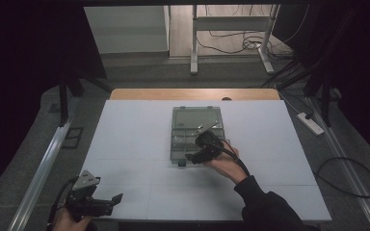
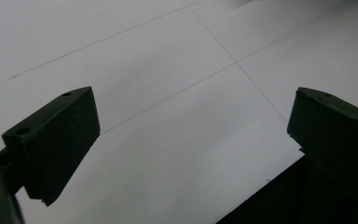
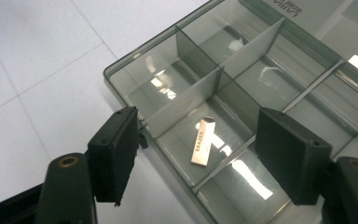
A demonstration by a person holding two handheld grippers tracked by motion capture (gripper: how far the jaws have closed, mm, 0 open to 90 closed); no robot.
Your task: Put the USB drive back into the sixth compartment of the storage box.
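While the right gripper (image 3: pixel 191 154) hovers with fingers apart over the clear divided box (image 1: pixel 196 131), an eraser (image 3: pixel 203 140) lies flat in 1 near compartment — to lift it well, descend straight, clear of the dividers. Left gripper (image 1: pixel 107 202) rests open at the table (image 1: pixel 135 139) edge.

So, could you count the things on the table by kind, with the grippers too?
Grippers: 2, left and right
Box: 1
Eraser: 1, in a box compartment
Total: 4
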